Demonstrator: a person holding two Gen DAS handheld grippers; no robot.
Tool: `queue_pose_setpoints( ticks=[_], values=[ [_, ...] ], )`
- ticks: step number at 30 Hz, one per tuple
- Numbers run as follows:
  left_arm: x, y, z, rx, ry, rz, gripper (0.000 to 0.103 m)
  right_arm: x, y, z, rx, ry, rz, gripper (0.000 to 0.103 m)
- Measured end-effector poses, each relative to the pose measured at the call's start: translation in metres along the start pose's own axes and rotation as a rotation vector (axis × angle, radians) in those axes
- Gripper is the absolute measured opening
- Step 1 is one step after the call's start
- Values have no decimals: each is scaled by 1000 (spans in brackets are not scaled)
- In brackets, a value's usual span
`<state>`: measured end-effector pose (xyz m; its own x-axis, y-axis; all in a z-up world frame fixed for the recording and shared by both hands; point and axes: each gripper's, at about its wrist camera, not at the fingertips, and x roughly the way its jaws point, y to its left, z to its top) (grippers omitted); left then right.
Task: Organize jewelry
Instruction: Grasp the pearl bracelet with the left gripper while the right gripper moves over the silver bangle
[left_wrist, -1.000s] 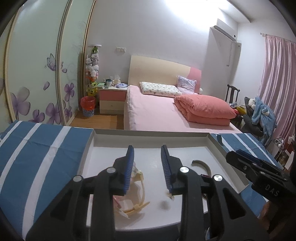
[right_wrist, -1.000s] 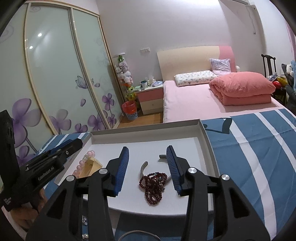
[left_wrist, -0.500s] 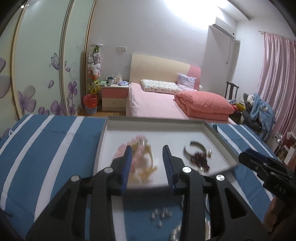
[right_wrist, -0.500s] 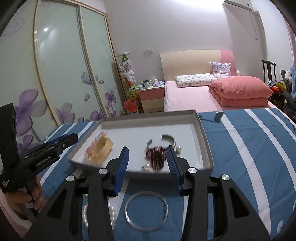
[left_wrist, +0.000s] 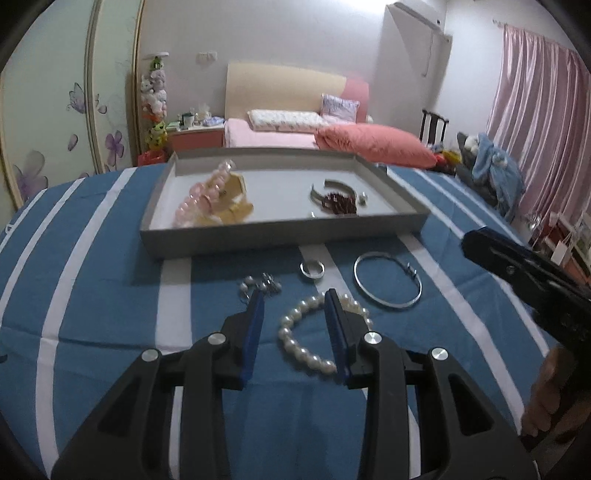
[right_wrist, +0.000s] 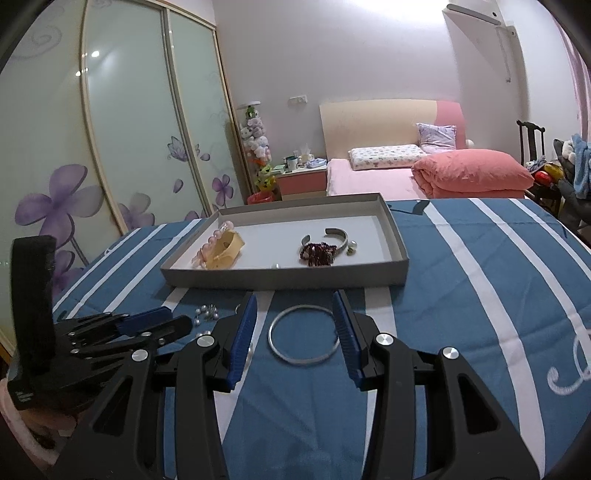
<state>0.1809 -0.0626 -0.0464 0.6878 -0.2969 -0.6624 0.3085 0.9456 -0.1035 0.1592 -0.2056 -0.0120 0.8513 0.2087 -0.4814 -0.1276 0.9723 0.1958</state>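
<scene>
Left gripper (left_wrist: 294, 301) partly open, nothing pinched; pearl bracelet (left_wrist: 320, 334) flat on the striped blue cloth (left_wrist: 92, 295) between and under its blue fingers, whether touching cannot be told. Just ahead of those tips, only clear in the left wrist view: a small silver ring (left_wrist: 312, 268) and a cluster of small pearl pieces (left_wrist: 260, 286). To the right of them the thin silver bangle (left_wrist: 388, 279), clasp visible here. Right gripper (right_wrist: 294, 303) likewise parted to a middling gap and empty, framing that same bangle on the cloth just ahead of and below its tips; clasp not made out from this side, pearl bracelet hidden behind the left finger. Farther ahead of both, the grey tray (right_wrist: 284, 277), holding a pink bead bracelet (right_wrist: 210, 246) against a yellow band (right_wrist: 225, 251) on its left, and a dark red bead bracelet (right_wrist: 319, 253) touching an open silver cuff (right_wrist: 332, 236) on its right.
</scene>
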Motion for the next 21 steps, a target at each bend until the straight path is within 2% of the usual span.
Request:
queue_pose_setpoints(
  ticks=[3,7,9,15,21],
  values=[
    [12,-7,-2,26,70,33,34,-6,-5,-5,13,-1,-8,45],
    [25,-7,-3,25,137,39,34,-11,-10,-6,26,-10,-17,45],
    [32,-7,-4,23,170,47,29,-13,-11,-8,29,-15,-20,45],
    [32,-6,-5,42,171,101,11,-13,-14,-10,38,-17,-19,45],
    [24,7,-8,41,170,127,10,-14,-18,-11,41,-10,-22,46]
  ],
)
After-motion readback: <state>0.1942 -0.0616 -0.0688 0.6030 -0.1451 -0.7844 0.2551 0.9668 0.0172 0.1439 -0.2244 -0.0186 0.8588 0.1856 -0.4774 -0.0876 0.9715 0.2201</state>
